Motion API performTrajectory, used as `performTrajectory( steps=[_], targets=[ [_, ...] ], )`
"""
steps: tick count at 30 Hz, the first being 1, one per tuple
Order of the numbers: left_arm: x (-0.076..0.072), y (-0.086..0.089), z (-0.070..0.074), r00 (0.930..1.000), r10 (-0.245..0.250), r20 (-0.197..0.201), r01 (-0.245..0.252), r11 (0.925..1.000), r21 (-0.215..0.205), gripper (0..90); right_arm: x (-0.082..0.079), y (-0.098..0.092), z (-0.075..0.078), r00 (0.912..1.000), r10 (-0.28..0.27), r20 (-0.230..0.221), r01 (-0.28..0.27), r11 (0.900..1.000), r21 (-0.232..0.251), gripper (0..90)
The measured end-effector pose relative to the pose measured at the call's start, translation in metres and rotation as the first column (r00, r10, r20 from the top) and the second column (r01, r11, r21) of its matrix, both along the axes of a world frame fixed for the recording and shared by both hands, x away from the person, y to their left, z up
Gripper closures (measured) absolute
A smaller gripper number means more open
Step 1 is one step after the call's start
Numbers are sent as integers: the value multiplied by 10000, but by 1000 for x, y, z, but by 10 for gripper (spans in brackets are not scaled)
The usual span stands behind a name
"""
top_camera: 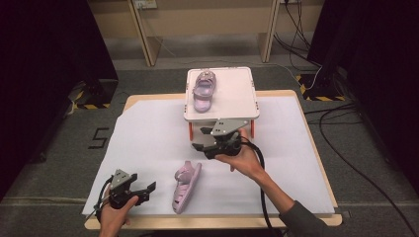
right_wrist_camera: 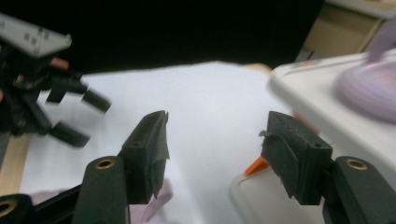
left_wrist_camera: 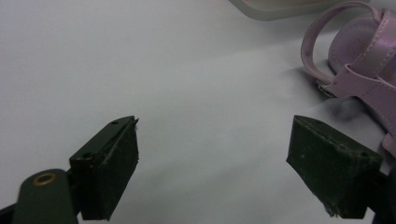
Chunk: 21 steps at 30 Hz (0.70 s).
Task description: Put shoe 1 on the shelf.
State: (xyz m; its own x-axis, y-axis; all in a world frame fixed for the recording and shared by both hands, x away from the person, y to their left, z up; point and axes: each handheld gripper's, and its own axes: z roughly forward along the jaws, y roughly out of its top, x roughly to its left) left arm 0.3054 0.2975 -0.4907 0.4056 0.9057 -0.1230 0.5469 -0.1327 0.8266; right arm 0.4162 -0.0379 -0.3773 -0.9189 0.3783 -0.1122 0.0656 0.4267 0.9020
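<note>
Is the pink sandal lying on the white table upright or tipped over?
Tipped: the sandal lies on its side on the white sheet, sole edge-on and straps facing sideways.

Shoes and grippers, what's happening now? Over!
Both grippers open, empty: left gripper low by the table shoe, right gripper above it. Other shoe sits on the white stand. Nothing in the way.

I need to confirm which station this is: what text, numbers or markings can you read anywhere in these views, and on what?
"5": a black figure marked on the grey floor left of the table, at about.
Yellow-and-black hazard stripes on the floor at and: a sign, no words.
Nothing readable on the lilac sandals, the white shelf or either claw.
</note>
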Motion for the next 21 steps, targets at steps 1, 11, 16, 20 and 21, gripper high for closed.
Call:
performTrajectory(
  steps=[1,11,16,20,21],
  targets=[
    [0,0,0,10000,-8,25,8,10000,-12,157,-1,3,-1,9999,52,-113,-51,10000,86,400],
    [0,0,0,10000,-19,-27,19,10000,-15,158,-8,28,-25,9953,732,-639,-752,9967,-296,399],
    [0,-1,1,10000,-43,-40,43,10000,17,157,-11,39,-38,9896,1143,-869,-1197,9910,-595,392],
    [0,-1,0,10000,-42,-32,42,10000,-3,157,-14,46,-46,9843,1424,-1040,-1500,9862,-698,383],
    [0,-1,0,10000,-37,-34,37,10000,-25,157,-15,48,-47,9832,1472,-1078,-1554,9852,-722,381]
  ],
)
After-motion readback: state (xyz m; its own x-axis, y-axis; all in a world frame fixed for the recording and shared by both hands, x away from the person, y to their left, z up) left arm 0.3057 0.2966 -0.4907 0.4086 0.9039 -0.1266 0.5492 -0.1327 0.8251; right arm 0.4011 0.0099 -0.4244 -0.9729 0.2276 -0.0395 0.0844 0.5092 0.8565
